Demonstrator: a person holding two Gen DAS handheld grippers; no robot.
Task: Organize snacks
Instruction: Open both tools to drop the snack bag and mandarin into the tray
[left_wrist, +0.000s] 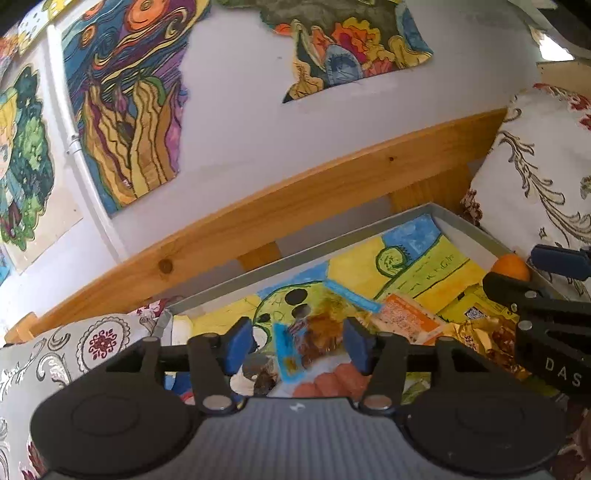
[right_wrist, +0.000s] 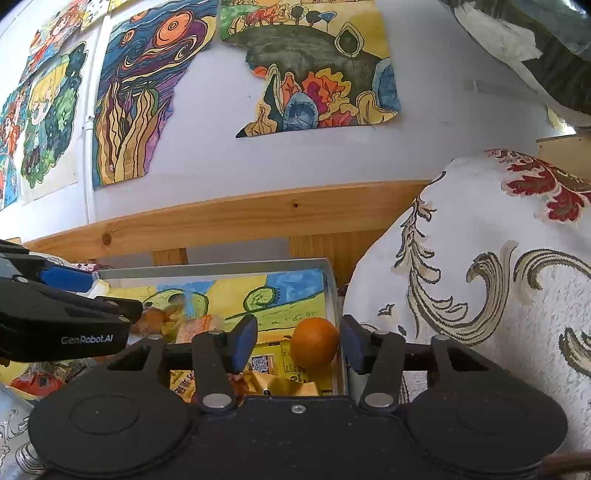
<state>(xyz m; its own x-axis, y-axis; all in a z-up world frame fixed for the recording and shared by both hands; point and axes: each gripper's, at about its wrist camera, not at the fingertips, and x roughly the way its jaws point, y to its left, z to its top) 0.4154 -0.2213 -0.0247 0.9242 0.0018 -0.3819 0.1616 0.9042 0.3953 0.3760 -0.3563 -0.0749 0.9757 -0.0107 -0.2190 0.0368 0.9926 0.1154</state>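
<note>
A grey tray (left_wrist: 295, 254) lined with a bright drawing holds the snacks. My left gripper (left_wrist: 298, 345) is open above it. A clear packet with blue edges and brown snacks (left_wrist: 314, 332) lies below the gap and touches neither pad. An orange snack packet (left_wrist: 406, 317) and gold wrappers (left_wrist: 480, 332) lie to its right. My right gripper (right_wrist: 299, 347) is open at the tray's right corner. A round orange (right_wrist: 314, 347) sits between its fingers, close to the right pad (right_wrist: 354, 347). A yellow packet (right_wrist: 280, 362) lies under the orange.
A large patterned cushion (right_wrist: 480, 277) presses against the tray's right wall (right_wrist: 330, 291). Another patterned cushion (left_wrist: 74, 350) lies at the tray's left. A wooden rail (left_wrist: 295, 195) runs behind the tray, below a wall with drawings (right_wrist: 147, 103).
</note>
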